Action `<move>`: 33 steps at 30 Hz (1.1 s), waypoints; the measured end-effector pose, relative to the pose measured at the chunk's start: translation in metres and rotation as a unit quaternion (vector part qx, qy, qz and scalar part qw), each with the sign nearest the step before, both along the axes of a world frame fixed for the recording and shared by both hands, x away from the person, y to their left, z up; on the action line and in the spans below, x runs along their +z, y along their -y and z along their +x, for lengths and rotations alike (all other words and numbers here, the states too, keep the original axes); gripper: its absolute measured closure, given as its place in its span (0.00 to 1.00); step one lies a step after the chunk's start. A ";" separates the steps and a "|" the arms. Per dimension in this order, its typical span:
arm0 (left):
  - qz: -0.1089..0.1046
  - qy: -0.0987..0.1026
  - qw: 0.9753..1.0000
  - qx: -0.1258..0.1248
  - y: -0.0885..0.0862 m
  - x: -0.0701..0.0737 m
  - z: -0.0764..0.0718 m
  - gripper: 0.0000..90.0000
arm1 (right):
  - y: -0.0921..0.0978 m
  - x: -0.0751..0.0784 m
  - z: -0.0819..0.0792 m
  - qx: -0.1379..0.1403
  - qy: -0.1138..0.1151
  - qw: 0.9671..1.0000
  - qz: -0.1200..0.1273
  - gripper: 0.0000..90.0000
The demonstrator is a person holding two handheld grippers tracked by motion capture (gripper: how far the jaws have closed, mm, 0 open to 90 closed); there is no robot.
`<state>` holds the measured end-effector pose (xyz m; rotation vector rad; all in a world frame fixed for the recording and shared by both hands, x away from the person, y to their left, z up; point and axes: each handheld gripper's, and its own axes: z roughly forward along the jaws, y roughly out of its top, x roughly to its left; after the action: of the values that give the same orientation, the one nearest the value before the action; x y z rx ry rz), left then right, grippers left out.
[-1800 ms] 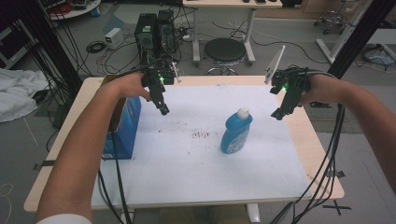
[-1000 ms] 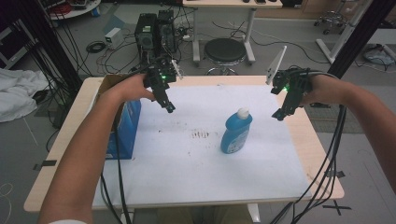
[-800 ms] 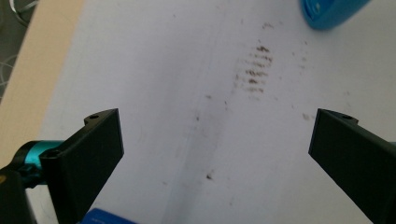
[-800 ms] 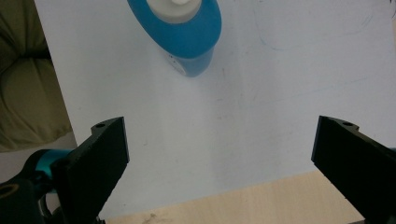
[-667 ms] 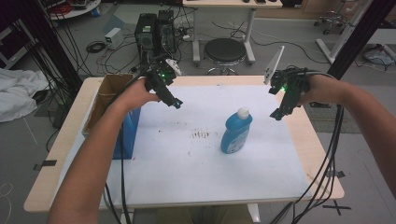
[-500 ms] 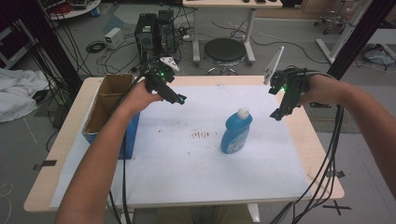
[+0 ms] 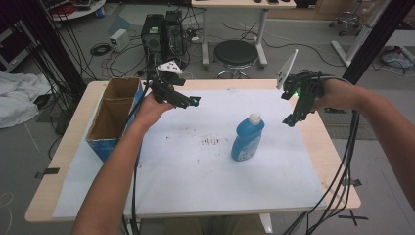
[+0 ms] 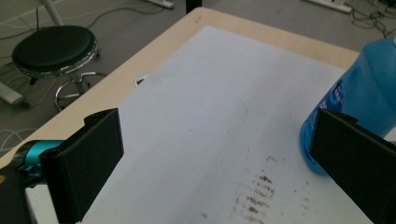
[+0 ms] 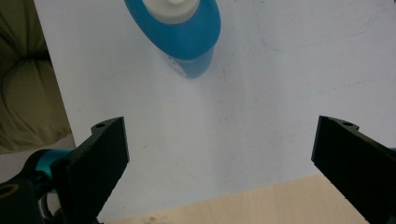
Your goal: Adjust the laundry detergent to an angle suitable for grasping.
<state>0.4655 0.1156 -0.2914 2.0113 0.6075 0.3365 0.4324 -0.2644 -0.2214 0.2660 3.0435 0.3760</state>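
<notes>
A: High view: the blue bottle (image 7: 247,138) stands upright mid-sheet; the cardboard box (image 7: 116,117) sits at its 9 o'clock.

B: Left gripper view: the left gripper (image 8: 212,158) is spread wide, bottle at 3 o'clock.

A: Right gripper view: the right gripper (image 9: 219,154) gapes empty, bottle at 12 o'clock.

B: Risk: an off-centre jaw could nudge the tall bottle and topple it.

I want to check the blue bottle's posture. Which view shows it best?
The high view: the blue bottle stands upright and whole on the white sheet, white cap on top. The left gripper view catches part of its body at the right edge; the right gripper view looks down on its cap.
</notes>
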 end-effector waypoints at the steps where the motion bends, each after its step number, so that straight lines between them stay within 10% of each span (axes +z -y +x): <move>1: -0.007 0.002 1.000 0.002 0.000 -0.001 -0.001 0.03 | 0.000 0.000 0.000 0.001 0.000 1.000 0.001 0.03; 12: -0.091 0.024 0.996 -0.002 0.003 -0.017 -0.015 0.03 | 0.002 0.000 0.000 0.002 0.002 1.000 0.003 0.03; 33: -0.122 0.064 0.990 0.005 0.029 -0.048 -0.062 0.03 | 0.003 -0.001 -0.002 0.002 -0.001 1.000 0.005 0.03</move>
<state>0.4039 0.0865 -0.3397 1.7386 0.5498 0.3758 0.4303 -0.2669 -0.2220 0.2607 3.0458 0.3908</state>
